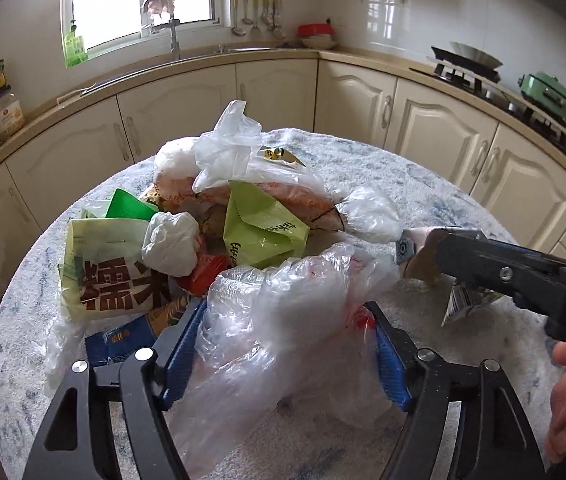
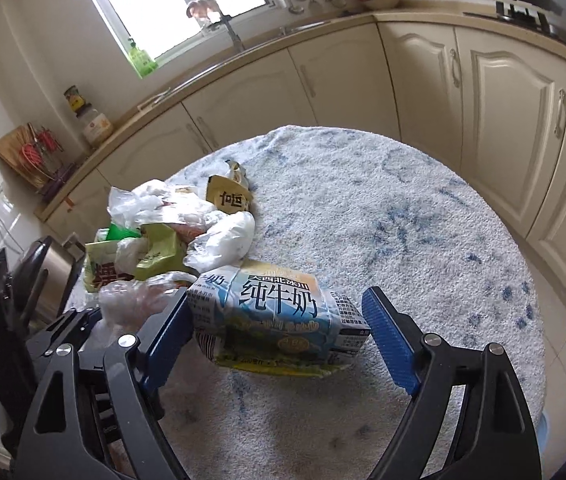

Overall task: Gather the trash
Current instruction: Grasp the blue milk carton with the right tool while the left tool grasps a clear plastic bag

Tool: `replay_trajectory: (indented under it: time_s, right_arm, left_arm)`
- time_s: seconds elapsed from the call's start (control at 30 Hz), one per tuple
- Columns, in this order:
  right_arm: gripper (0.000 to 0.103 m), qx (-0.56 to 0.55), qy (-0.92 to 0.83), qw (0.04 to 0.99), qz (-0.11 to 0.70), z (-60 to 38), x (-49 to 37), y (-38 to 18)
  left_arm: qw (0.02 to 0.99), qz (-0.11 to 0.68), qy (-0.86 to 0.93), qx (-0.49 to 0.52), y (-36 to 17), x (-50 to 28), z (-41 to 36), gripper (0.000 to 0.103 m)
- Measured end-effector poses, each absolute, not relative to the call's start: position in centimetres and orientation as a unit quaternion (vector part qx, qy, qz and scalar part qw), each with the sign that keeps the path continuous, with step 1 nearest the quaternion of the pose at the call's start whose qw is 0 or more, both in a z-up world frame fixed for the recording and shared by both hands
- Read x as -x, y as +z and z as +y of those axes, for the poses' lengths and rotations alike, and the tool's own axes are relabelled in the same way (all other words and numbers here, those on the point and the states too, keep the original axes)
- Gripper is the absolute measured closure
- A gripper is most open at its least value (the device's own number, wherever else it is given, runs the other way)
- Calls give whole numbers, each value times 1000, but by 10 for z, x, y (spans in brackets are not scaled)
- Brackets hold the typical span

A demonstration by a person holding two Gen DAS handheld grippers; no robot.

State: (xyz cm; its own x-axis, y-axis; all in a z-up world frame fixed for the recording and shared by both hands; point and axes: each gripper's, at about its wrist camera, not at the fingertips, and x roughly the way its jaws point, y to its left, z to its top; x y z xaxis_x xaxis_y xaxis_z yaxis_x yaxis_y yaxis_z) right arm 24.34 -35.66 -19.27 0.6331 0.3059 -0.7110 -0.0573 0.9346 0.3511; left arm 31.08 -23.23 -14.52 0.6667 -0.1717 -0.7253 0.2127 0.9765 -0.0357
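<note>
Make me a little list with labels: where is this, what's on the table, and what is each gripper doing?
place: kitchen, round table with a fuzzy white-and-blue cover
trash pile: bags and wrappers heaped on the table's left side
left gripper: around a clear plastic bag, blue pads at its sides
right gripper: open, a flattened milk carton between its pads, right pad apart from it
milk carton: lying on the table beside the pile
counter behind: sink, stove, green pot

Left claw (image 1: 287,344), right claw (image 2: 279,338): black angular frames, ribbed blue pads, silver round screws.
</note>
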Motion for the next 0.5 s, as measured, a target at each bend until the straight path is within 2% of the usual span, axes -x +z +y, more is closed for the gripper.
replay_trajectory:
  time_s: [0.2,0.3,0.5]
  right_arm:
    - [12,-127,91,883,442,-342,-254,-211]
    - [20,-110,91,888,437,-337,-251,-213]
    - [20,-118,99,897,414,-341,-232,-205]
  left_arm:
    - [913,391,-111,-20,-146,-318,-221,37]
    - [913,390,-117,-13,-148,-316,-216,40]
    - [912,389,-129,12,-151,-295,-198,43]
